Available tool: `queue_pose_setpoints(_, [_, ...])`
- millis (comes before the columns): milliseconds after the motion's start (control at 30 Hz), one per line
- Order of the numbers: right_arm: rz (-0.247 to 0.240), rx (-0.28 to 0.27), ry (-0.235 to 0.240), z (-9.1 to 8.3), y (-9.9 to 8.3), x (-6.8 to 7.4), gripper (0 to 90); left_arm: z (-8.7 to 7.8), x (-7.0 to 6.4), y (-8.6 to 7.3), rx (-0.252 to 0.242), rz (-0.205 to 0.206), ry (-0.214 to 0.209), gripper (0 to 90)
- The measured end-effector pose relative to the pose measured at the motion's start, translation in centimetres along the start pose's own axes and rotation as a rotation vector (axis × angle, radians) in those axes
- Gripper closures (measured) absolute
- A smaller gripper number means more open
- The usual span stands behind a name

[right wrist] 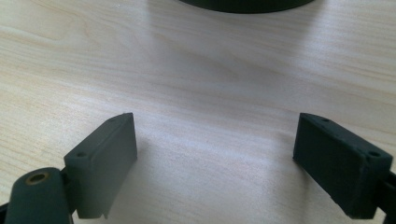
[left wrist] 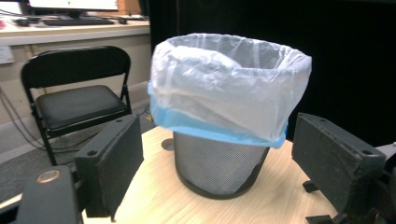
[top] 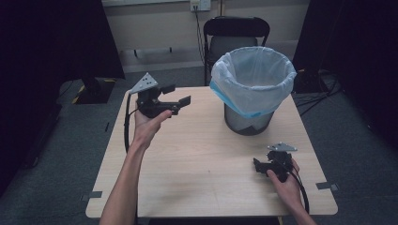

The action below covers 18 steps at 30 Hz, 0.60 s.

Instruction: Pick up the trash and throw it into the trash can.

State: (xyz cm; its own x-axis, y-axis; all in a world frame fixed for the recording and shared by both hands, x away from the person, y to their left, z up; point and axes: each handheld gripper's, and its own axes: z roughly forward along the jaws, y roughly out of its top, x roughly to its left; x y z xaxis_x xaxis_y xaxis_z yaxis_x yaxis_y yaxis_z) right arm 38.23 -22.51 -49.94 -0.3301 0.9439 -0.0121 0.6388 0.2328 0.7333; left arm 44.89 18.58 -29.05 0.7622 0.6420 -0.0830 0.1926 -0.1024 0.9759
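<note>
Left hand-held gripper (top: 179, 95) hangs raised to the left of the mesh wastebasket (top: 248, 119), jaws spread wide and empty, aimed at the basket's white bin liner (top: 253, 77). On the near right of the wastebasket, the right hand-held gripper (top: 261, 166) sits low over the wooden counter (top: 202, 154), its jaws likewise wide apart with nothing between them. The wastebasket stands on the far right part of the counter, the liner folded over its rim with a blue band showing along the lower edge of the fold. Judging by the aim of the left jaws, the work in hand appears to be an approach to the liner; the next move would call for closing in on the folded edge and pinching thin film without tipping the light basket. A black folding chair (top: 236, 35) stands behind the wastebasket. What lies inside the liner is hard to make out, and in the right gripper view the basket's base is cut off at the top edge
</note>
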Motion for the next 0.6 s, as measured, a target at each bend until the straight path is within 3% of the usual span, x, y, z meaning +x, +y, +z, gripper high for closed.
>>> queue_pose_setpoints(100, [0.000,0.000,0.000,0.0,0.0,0.0,12.5,-0.8,0.2,-1.3,0.025,0.000,0.012,16.4])
queue_pose_setpoints(333, [0.000,0.000,0.000,0.0,0.0,0.0,12.5,-3.1,1.1,-3.6,0.033,-0.032,0.048,15.8])
queue_pose_setpoints(367, [-0.001,0.000,0.000,0.0,0.0,0.0,12.5,-3.6,1.3,-4.0,0.053,-0.037,0.047,15.5])
queue_pose_setpoints(433, [-0.001,0.000,0.000,0.0,0.0,0.0,12.5,-4.3,1.3,-4.5,0.059,-0.033,0.074,15.5])
queue_pose_setpoints(600, [-0.001,0.000,0.000,0.0,0.0,0.0,12.5,-5.6,1.3,-6.1,0.069,-0.054,0.060,15.5])
